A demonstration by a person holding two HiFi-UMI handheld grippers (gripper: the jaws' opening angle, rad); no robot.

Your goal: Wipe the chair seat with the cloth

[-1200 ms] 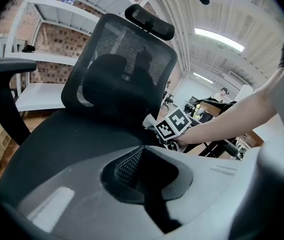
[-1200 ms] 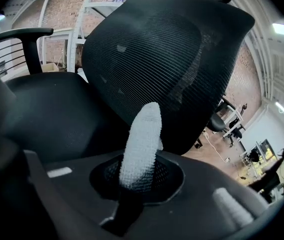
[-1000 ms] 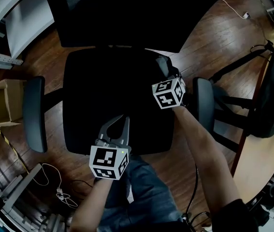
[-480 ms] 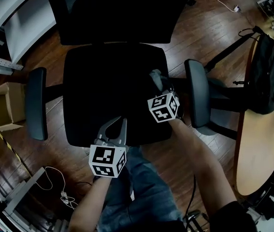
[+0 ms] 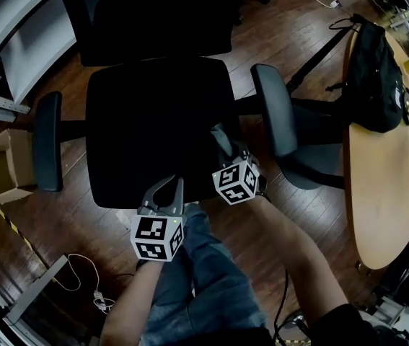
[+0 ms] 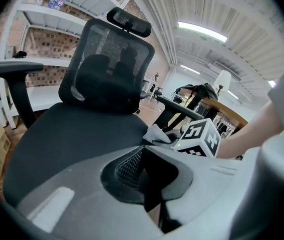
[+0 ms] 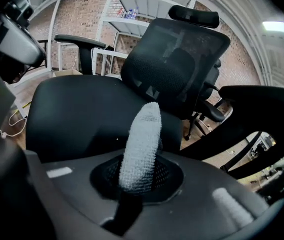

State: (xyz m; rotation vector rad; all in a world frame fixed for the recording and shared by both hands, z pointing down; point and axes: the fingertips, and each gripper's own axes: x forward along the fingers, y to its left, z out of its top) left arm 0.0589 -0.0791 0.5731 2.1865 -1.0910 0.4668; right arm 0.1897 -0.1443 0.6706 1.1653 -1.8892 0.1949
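The right tongs (image 5: 226,146) are coming back toward the person: a second ago they were working up near the rear right corner of the chair seat (image 5: 154,128), and now they are sitting near its front right corner, just inside the right armrest (image 5: 273,110). They are clamping the pale cloth (image 7: 142,144) tight between the jaws, the roll of it sticking out ahead of them and lying low over the dark seat, though I am not able to say for sure it is pressing on the fabric. The left tongs (image 5: 164,193) are keeping their place at the front edge of the seat, jaws closed together with nothing in them. To my eye this is looking like one stroke being pulled back to front along the right side, so that strip is probably getting done, while the middle and left of the seat are still waiting for a pass.
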